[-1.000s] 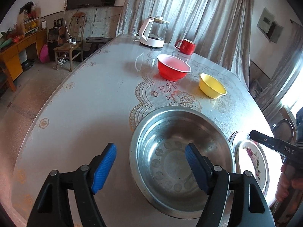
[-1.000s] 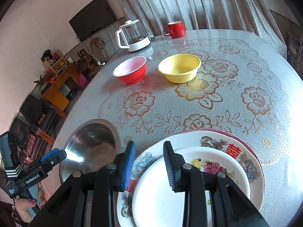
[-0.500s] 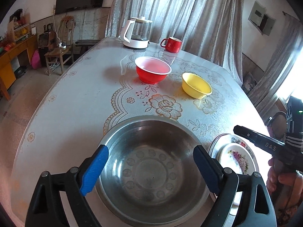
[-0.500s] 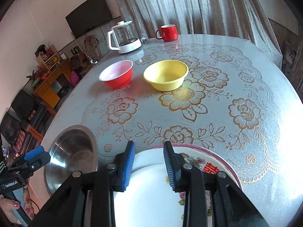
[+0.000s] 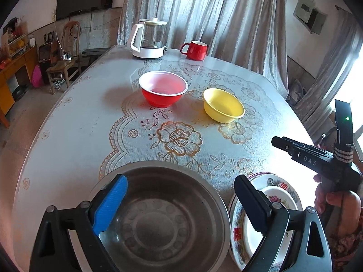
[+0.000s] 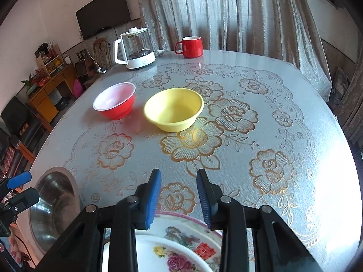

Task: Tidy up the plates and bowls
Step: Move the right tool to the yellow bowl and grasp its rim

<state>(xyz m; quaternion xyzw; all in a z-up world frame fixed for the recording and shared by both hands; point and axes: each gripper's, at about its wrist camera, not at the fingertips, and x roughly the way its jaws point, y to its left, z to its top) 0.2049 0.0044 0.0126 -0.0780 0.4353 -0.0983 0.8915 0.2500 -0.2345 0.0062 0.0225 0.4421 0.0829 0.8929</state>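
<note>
A steel bowl sits at the table's near edge, under my left gripper, which is open and empty above it. To its right lie two stacked flowered plates, the smaller on the larger. My right gripper is open and empty just above the plates. It also shows in the left wrist view. A red bowl and a yellow bowl stand apart at mid table. The steel bowl also shows in the right wrist view.
A glass kettle with a white handle and a red mug stand at the table's far edge. The round table has a flowered lace cover. A wooden chair stands beyond the table's left side. Curtains hang behind.
Both grippers have pulled back and tilted up, so the steel bowl and plates have slid lower in view. The right gripper has opened a little wider. Nothing on the table has moved.
</note>
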